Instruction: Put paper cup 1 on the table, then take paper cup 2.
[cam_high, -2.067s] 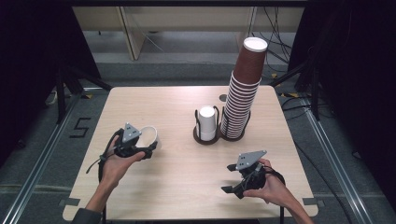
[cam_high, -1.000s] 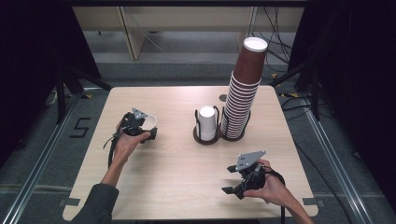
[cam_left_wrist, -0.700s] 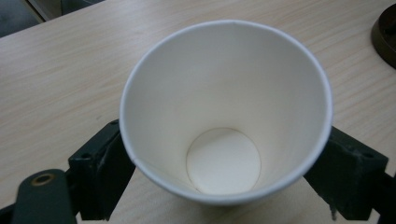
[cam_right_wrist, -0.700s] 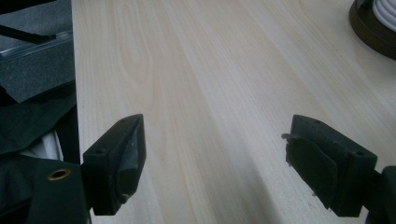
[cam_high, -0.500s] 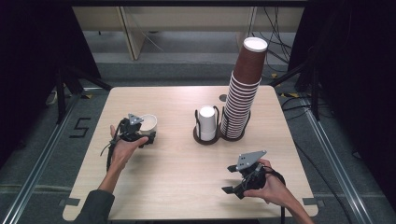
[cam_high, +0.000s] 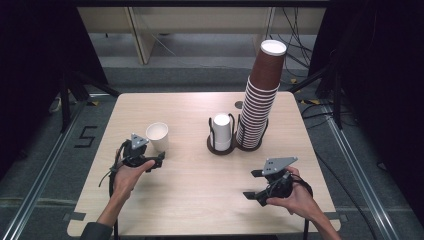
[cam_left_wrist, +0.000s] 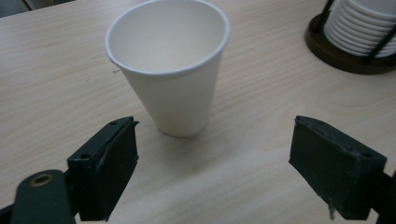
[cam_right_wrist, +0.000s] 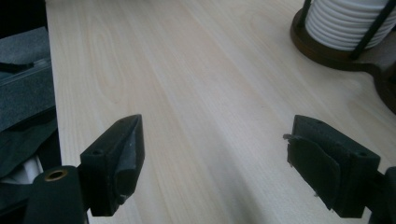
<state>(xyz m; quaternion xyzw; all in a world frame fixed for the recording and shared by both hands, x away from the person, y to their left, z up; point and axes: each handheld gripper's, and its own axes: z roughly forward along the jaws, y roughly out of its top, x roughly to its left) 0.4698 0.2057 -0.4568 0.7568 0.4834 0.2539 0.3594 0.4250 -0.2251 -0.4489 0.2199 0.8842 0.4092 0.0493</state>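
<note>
White paper cup (cam_high: 157, 136), upright and free on the wooden table (cam_high: 200, 195) left of the cup holder (cam_high: 221, 145), just beyond the spread left gripper (cam_high: 159, 161), apparently set down; right gripper (cam_high: 252, 184) spread, empty, idle near the front edge.

1. High view: table (cam_high: 200, 200) evenly lit from overhead; surroundings at 9 and 3 o'clock fall to near black.
2. Shadows soft and short; a faint one lies under the white cup (cam_high: 157, 136) toward 6 o'clock.
3. High view mildly soft overall, fine detail smeared; no strong glare on the wood.
4. Left gripper view: cup (cam_left_wrist: 170, 65) sharp, its inner wall bright without blowing out; near jaws slightly soft.
5. Right gripper view: dimmer, wood grain soft; a broad dull shadow band runs from centre toward 6 o'clock, and the 9 o'clock edge is dark.
</note>
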